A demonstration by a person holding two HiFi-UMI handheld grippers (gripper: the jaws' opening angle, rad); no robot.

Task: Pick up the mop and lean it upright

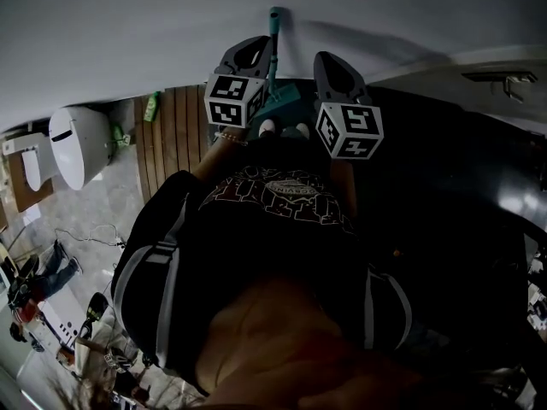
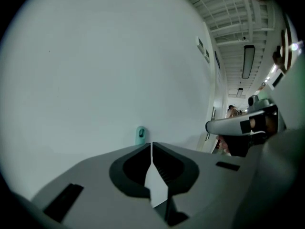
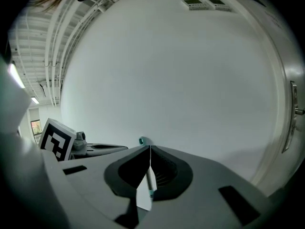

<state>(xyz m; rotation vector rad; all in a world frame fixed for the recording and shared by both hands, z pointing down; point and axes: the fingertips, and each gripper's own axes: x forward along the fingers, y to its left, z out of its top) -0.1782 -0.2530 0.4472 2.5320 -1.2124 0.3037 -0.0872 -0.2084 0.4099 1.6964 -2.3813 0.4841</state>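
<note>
At 12 o'clock in the head view, the mop (image 1: 274,54) stands upright. Its teal handle tip rests against the white wall (image 1: 171,32) and its teal head is low at the wall's foot, between the two marker cubes. Left claw (image 1: 250,51) sits just beside the pole at its 9 o'clock. Right claw (image 1: 337,68) is at the pole's 3 o'clock, a little apart from it. Left gripper view: jaws drawn together, tips meeting, nothing between them. The handle tip (image 2: 140,135) shows past them at 11 o'clock, set on the wall, and the other gripper is at 3 o'clock. Right gripper view: jaws likewise together at the tips. The teal tip (image 3: 143,140) peeks just over them at 12 o'clock, and a thin length of pole shows through the opening below the tips, beyond the jaws and not pinched. A wooden floor strip (image 1: 175,139) runs at 10 o'clock in the head view, with a white fixture (image 1: 75,143) at 9 o'clock. The person's dark shirt (image 1: 282,196) fills the centre.
</note>
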